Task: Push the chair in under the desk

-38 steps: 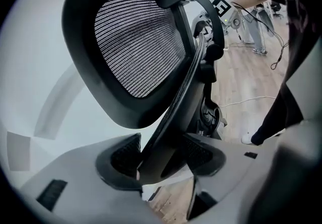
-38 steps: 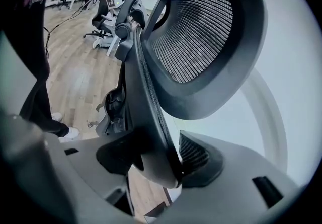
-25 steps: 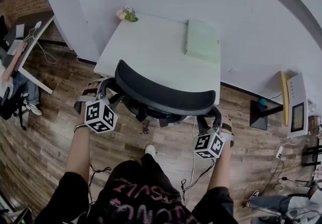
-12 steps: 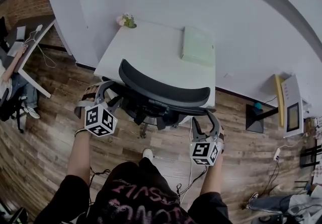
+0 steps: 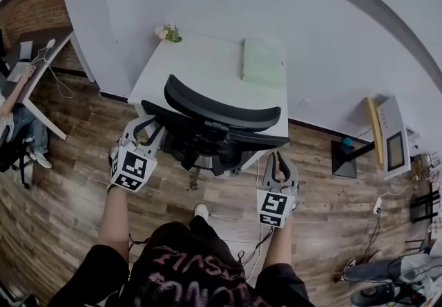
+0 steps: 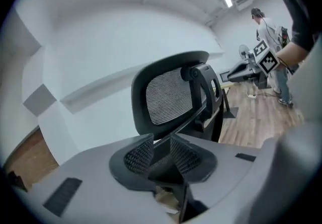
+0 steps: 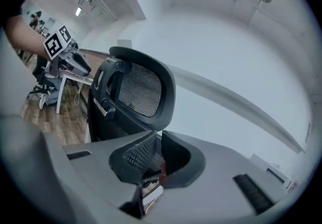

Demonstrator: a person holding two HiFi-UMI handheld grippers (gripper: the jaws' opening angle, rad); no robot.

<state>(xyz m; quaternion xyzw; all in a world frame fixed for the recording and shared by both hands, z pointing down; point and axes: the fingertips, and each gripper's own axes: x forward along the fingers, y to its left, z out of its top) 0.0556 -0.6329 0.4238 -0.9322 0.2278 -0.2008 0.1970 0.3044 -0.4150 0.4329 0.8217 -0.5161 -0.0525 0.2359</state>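
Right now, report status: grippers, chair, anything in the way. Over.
Status: left gripper open, right gripper shut, jaws just closing, both empty. Pushed-in chair, seat under desk. Nothing seen blocking.

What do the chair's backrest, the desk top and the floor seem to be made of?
Backrest: black mesh in a plastic-looking frame; the weave shows. Desk top: smooth matte white, perhaps laminate. Floor: brown wood-look planks, with grain and seams.
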